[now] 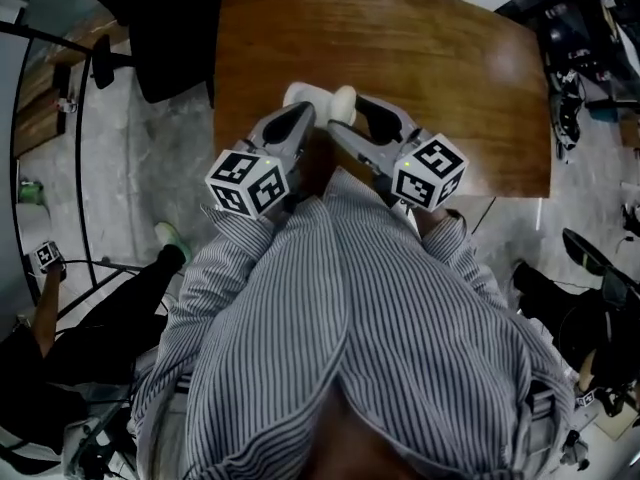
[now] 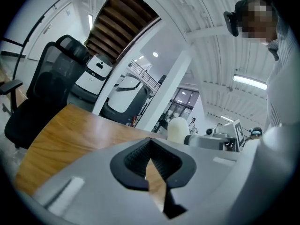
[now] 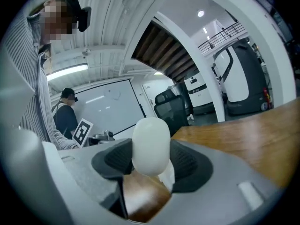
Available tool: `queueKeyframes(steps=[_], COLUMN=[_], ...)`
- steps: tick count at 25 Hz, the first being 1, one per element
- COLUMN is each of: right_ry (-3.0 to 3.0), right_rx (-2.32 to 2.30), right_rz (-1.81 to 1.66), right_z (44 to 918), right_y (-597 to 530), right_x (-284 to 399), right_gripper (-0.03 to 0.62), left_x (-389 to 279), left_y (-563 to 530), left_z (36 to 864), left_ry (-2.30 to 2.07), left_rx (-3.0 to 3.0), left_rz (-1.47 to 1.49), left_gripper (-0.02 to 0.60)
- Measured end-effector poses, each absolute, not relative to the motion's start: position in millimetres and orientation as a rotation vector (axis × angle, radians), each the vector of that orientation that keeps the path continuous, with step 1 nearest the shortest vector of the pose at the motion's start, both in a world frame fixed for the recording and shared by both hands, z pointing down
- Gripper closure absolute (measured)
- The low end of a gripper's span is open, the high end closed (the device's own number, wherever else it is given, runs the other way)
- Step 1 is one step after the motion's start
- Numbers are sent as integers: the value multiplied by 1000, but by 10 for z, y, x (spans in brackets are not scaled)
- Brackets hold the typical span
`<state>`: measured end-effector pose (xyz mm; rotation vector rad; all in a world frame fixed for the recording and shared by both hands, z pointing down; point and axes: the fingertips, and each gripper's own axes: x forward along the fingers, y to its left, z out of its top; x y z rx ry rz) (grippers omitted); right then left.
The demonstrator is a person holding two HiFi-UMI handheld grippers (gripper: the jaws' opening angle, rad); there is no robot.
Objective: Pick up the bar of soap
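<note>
Brown wood forms the table [image 1: 400, 58], with the person's striped shirt [image 1: 340, 318] filling the head view's near side. At the far left a black office chair [image 2: 51, 88] stands off the table's edge. The left gripper [image 2: 150, 142] is held above the near part of the table, its jaws drawn together at the tips with nothing between them; only bare wood shows through the gap behind the dark pads [image 2: 136, 158]. Just to its right, the bar of soap [image 3: 151, 144], a pale, rounded oval, stands upright, raised off the wood and clamped between the jaws of the right gripper [image 1: 352, 120]. Its top rises above the pads, which press its two sides. The two grippers' tips lie close together, angled toward each other. A small white shape shows just below the soap in the right gripper view; what it is cannot be told.
</note>
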<state>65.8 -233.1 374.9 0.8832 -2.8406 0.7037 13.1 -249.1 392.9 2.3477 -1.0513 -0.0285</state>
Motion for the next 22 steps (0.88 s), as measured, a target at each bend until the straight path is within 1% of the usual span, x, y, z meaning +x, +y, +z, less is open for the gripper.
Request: queueKeyframes(steps=[6, 22], right_ry=[-2904, -2867], right_rx=[920, 942], right_rz=[838, 892], right_z=[3697, 3794], right_y=[-2327, -2300], right_x=[725, 703], right_gripper=[347, 346], left_x=[146, 96], left_y=[-2474, -2423], left_z=[3903, 3957], left_ry=[-1058, -1056], left_rx=[2354, 2348], left_rz=[-23, -24], left_gripper=[577, 578])
